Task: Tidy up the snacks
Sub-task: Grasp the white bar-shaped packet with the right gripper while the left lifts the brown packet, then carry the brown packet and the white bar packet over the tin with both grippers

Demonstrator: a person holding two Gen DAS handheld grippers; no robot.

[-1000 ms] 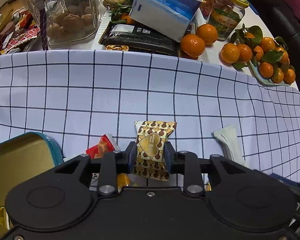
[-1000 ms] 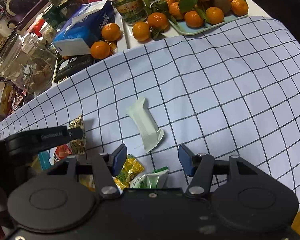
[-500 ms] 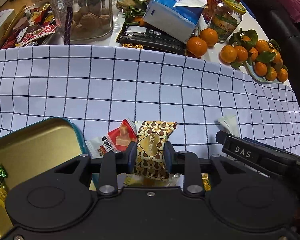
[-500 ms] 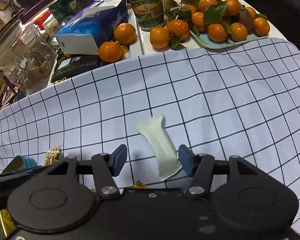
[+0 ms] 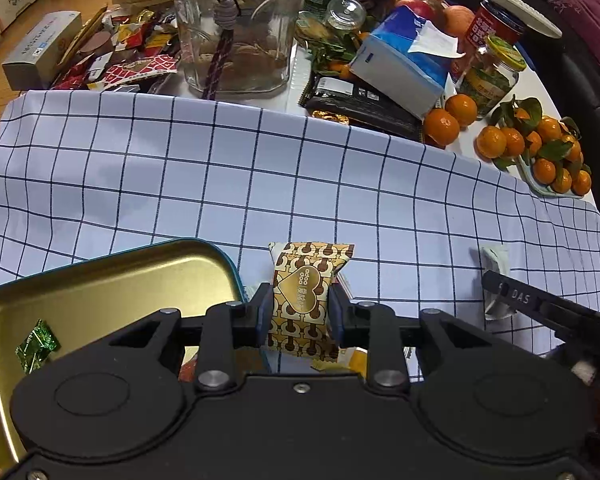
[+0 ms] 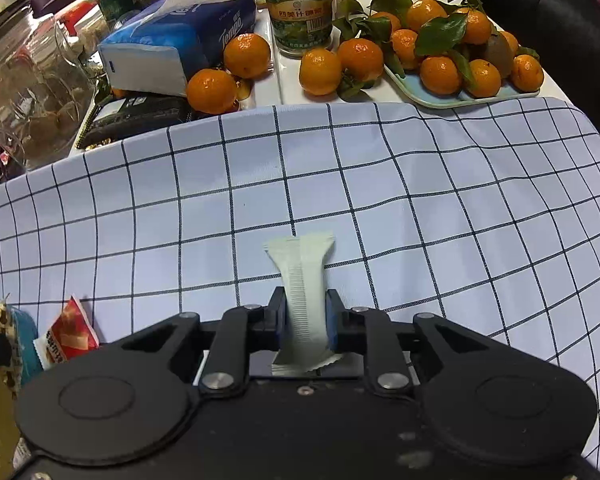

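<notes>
Right gripper (image 6: 303, 322) has just been closing and now clamps the pale green snack bar (image 6: 302, 300) about mid-length, pads pressed on both sides; half a second ago its jaws stood wide with the bar lying between them on the checked cloth (image 6: 420, 208). The bar's far end sticks out ahead of the fingers and seems to rest on or just above the cloth, cannot tell which. Left gripper (image 5: 299, 316) stays clamped on the gold-and-brown heart-print packet (image 5: 306, 300), same grip as a second ago, but the view has shifted: the gold tin tray (image 5: 112, 280) now fills the lower left, right next to the held packet, where earlier only its corner showed. One green foil candy (image 5: 37, 345) lies in the tray. So the left hand has carried its packet to the tray's edge, not yet over it, and the packet reads as off the cloth. From the right wrist view the red snack pack (image 6: 66, 334) lies on the cloth at lower left, near the tray's teal rim (image 6: 24, 340); other wrappers show under the left gripper, too hidden to name. Judgement: both hands now loaded, left drop into the tray likely next, right bar follows; red pack and hidden wrappers left to clear.
</notes>
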